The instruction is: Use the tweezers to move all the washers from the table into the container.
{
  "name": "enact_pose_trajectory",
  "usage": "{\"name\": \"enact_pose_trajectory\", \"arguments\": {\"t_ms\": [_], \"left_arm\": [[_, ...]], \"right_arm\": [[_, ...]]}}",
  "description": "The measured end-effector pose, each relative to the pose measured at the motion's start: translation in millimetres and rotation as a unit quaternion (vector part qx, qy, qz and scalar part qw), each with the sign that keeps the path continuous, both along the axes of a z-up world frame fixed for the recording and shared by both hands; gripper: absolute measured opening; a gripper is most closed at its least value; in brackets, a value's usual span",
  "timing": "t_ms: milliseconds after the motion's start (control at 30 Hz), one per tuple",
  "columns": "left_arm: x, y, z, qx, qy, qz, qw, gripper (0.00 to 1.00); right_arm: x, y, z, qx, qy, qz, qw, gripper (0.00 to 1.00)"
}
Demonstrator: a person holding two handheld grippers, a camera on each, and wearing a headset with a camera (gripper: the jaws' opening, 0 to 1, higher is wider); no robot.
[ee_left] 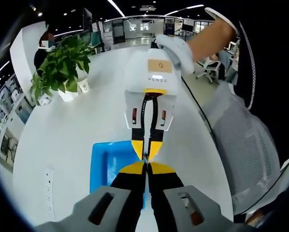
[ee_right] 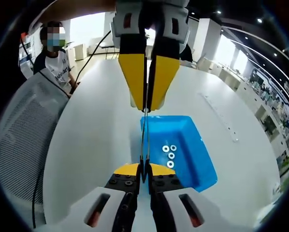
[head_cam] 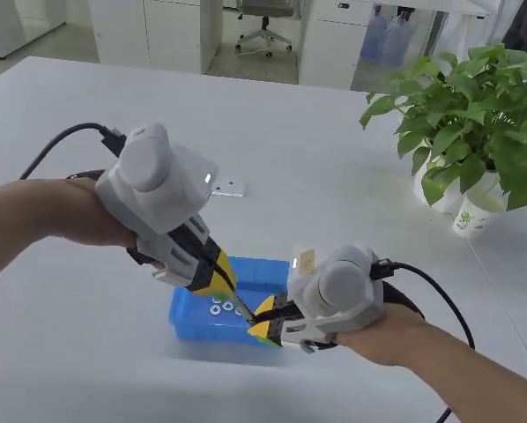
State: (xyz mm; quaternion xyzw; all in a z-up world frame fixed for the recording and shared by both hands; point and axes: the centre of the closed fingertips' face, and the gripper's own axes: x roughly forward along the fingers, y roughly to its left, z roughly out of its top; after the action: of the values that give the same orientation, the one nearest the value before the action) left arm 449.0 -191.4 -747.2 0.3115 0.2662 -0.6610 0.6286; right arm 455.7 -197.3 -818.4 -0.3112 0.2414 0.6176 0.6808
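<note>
Left gripper (ee_right: 145, 106), right gripper (ee_right: 143, 169): jaws pinched shut on tweezers (ee_right: 144, 137), apparently one at each end, at container (ee_right: 189, 137) edge. Four washers (ee_right: 171, 155) inside container. Risk: uneven pull slips tweezers loose, dropping onto counter (ee_right: 96, 125).

Blue container (ee_right: 188, 130), silver washers (ee_right: 170, 155), dark tweezers (ee_right: 145, 137), white table (ee_right: 96, 125).
</note>
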Motion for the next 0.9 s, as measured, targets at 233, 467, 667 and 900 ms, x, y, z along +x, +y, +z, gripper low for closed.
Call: {"name": "enact_pose_trajectory", "arguments": {"t_ms": [233, 467, 667, 900], "left_arm": [[-13.6, 8.3, -11.4, 0.007, 0.007, 0.006, 0.9999, 0.05], [-24.5, 17.8, -24.2, 0.021, 0.012, 0.010, 0.9997, 0.05], [-34.7, 19.5, -35.2, 0.025, 0.020, 0.013, 0.9994, 0.06], [-43.4, 20.0, -50.5, 0.032, 0.020, 0.018, 0.9991, 0.06]], "right_arm": [[-14.5, -2.2, -3.7, -0.007, 0.007, 0.010, 0.9999, 0.07], [-27.6, -2.0, -6.3, -0.019, 0.010, 0.026, 0.9994, 0.07], [-38.3, -3.9, -12.3, -0.040, 0.010, 0.042, 0.9982, 0.07], [-45.3, -8.5, -16.8, -0.056, 0.010, 0.052, 0.9970, 0.07]]}}
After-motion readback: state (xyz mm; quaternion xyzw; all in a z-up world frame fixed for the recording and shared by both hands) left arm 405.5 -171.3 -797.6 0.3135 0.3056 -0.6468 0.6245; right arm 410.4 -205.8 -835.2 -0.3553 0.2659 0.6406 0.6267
